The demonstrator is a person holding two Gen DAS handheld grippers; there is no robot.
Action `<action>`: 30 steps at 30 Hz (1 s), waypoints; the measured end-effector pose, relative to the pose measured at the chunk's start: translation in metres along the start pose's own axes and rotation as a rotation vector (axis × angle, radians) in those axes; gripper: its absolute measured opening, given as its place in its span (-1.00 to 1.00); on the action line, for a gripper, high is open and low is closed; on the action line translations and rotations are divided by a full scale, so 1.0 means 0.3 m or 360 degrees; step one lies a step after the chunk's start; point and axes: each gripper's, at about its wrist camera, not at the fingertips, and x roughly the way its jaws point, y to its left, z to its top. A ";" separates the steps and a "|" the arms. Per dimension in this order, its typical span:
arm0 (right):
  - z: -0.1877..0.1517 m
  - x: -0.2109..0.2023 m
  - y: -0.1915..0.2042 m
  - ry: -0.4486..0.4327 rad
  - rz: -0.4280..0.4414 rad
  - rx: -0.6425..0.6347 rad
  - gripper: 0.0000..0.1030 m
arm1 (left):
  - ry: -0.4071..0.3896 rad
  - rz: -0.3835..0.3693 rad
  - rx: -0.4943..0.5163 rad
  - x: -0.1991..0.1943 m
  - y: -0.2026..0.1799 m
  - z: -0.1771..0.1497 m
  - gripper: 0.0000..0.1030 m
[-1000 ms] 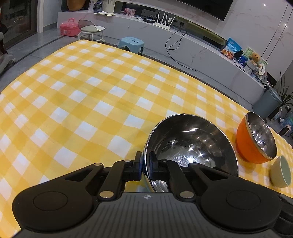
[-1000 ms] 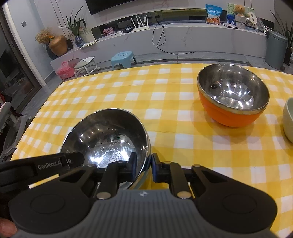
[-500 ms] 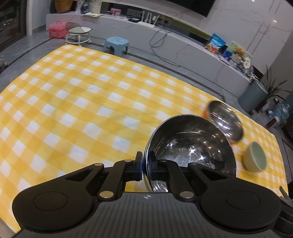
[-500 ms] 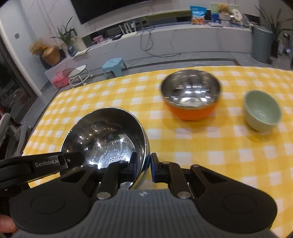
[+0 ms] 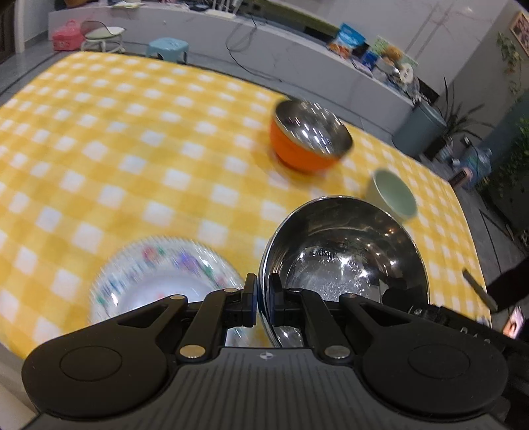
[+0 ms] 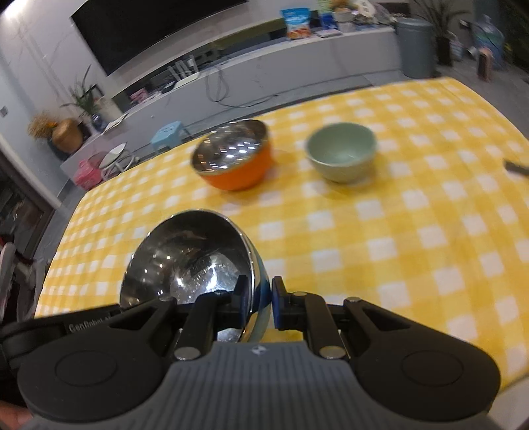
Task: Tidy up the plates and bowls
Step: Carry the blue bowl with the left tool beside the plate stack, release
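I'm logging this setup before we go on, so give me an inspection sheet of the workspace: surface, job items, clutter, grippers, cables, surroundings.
Surface: table under a yellow checked cloth.
Job's things: steel bowl held up by its rim; orange bowl; green bowl; flowered plate, blurred.
Clutter: dark object at the table's right edge, unidentifiable.
Grippers: left gripper and right gripper both clamp the steel bowl's rim, on opposite sides.
Cables: black cable down the TV bench.
Surroundings: TV, blue stool, bin.

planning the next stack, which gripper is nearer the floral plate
Left. The left gripper, shut on the steel bowl's rim, is right above the floral plate's near edge. The right gripper grips the bowl's opposite rim, beyond it from the plate.
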 end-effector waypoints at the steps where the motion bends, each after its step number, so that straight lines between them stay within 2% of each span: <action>1: -0.008 -0.008 -0.023 0.0002 -0.0003 0.0031 -0.75 | 0.0021 -0.0004 0.0003 0.009 -0.010 -0.014 -0.87; 7: -0.052 -0.011 -0.097 0.0011 -0.0032 0.0124 -0.75 | 0.0123 0.0017 0.0007 0.055 -0.051 -0.085 -0.86; 18: -0.073 0.042 -0.203 0.0007 -0.0032 0.0218 -0.79 | 0.0160 0.0071 0.0031 0.116 -0.109 -0.117 -0.85; 25: -0.077 0.058 -0.214 -0.0002 -0.0038 0.0211 -0.79 | 0.0119 0.0090 0.0073 0.118 -0.129 -0.114 -0.81; 29: -0.081 0.055 -0.215 -0.0021 -0.0019 0.0199 -0.71 | 0.0101 0.0079 0.0062 0.117 -0.125 -0.116 -0.80; 30: -0.081 0.053 -0.214 -0.0031 -0.0020 0.0193 -0.71 | 0.0088 0.0085 0.0066 0.115 -0.125 -0.118 -0.72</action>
